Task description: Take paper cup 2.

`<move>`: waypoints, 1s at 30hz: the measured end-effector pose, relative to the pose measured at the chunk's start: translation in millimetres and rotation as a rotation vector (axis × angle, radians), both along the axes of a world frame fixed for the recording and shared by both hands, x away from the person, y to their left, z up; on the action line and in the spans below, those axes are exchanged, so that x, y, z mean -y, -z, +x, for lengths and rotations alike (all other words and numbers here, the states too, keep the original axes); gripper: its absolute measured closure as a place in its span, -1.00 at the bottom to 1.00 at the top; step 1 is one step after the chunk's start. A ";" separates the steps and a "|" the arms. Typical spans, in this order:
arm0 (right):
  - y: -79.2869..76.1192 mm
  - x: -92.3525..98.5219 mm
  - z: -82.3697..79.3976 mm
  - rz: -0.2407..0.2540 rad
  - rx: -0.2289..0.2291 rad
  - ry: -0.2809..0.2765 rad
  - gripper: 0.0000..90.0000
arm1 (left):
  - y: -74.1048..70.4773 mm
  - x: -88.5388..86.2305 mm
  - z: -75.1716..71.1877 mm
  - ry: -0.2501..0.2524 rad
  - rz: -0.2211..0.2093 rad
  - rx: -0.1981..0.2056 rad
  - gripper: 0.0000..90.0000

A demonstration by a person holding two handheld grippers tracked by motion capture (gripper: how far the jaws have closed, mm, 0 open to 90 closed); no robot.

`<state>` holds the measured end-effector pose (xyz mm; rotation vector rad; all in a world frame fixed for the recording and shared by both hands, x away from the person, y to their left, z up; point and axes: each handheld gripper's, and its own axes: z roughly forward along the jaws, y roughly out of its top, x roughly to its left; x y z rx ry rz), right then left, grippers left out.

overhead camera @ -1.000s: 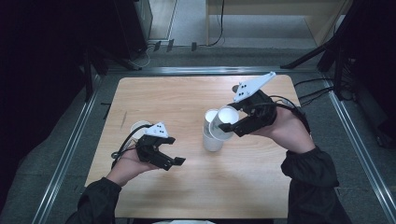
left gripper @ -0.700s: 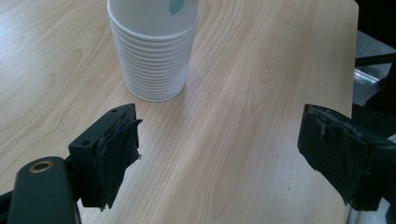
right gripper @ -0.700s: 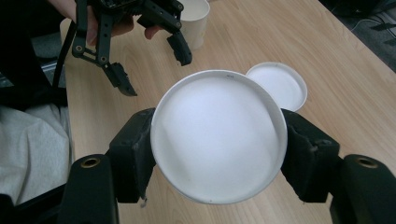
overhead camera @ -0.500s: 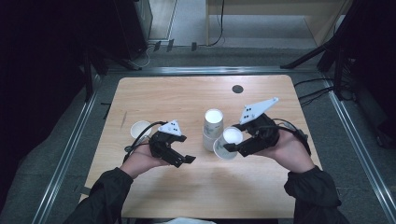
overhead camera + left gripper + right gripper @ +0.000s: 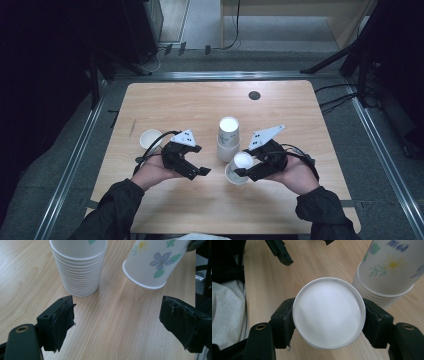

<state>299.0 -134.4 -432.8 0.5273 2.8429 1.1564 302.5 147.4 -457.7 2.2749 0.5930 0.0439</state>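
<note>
High view, desk: a light wooden desk [image 5: 165,100] with a small dark disc [image 5: 254,95] near its far edge, right of the middle.
High view, stack: a stack of paper cups [image 5: 228,137] stands upright near the middle of the desk.
High view, my right jaws: my right gripper [image 5: 245,172] grips a single paper cup [image 5: 239,167] just in front of the stack, toward the near edge; the cup leans, its white mouth turned up and toward me.
High view, my left jaws: my left gripper [image 5: 197,172] hovers left of the held cup, jaws apart with nothing between them.
High view, lone cup: another white cup [image 5: 149,139] sits behind my left hand, toward the left edge.

Left gripper view, jaws: my two black jaws stand wide over bare wood, holding nothing.
Left gripper view, stack: the stack of paper cups [image 5: 78,267] stands on the desk ahead, left of centre.
Left gripper view, held cup: the paper cup [image 5: 152,262], printed with flowers, hangs tilted at the upper right, clear of the desk.

Right gripper view, jaws: both jaws press on the sides of the paper cup [image 5: 328,312], whose white inside faces the camera.
Right gripper view, stack: the stack of paper cups [image 5: 389,272] stands just beside it at the upper right.
Right gripper view, cloth: a pale cloth [image 5: 227,312] lies at the left.
</note>
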 end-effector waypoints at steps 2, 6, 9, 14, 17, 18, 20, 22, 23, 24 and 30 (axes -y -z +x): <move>4.7 -0.9 0.7 -0.002 -0.003 -0.003 -0.24 | 0.4 1.0 -0.5 0.009 0.000 -0.002 -0.72; 10.0 -1.2 2.9 0.039 -0.002 -0.004 -0.24 | 1.0 3.3 -2.4 0.023 -0.007 0.001 -0.72; 11.4 -2.9 3.6 0.073 -0.016 -0.011 -0.23 | 1.3 5.7 -4.5 0.033 -0.018 0.000 -0.72; 10.3 -11.3 3.8 0.100 -0.016 -0.028 -0.23 | 0.9 10.9 -6.4 0.052 -0.040 0.005 -0.72; 9.4 -16.3 3.3 0.104 -0.012 -0.035 -0.23 | 0.7 13.6 -9.3 0.069 -0.052 0.015 -0.72; 8.7 -17.8 3.1 0.109 -0.019 -0.036 -0.23 | 0.8 14.1 -9.9 0.076 -0.053 0.014 -0.72; 7.2 -19.9 3.0 0.122 -0.016 -0.039 -0.23 | 1.4 14.7 -10.6 0.079 -0.055 0.016 -0.72; 4.4 -22.7 2.4 0.143 -0.024 -0.046 -0.23 | 2.1 15.0 -10.6 0.080 -0.062 0.004 -0.72; 3.0 -24.2 2.5 0.147 -0.021 -0.049 -0.23 | 2.4 15.3 -11.0 0.077 -0.064 0.007 -0.72; 1.5 -26.0 2.3 0.150 -0.023 -0.051 -0.23 | 2.5 15.6 -11.6 0.079 -0.066 0.009 -0.72; -5.4 -37.8 3.3 0.180 -0.045 -0.067 -0.23 | 1.2 14.3 -19.2 0.081 -0.091 0.041 -0.72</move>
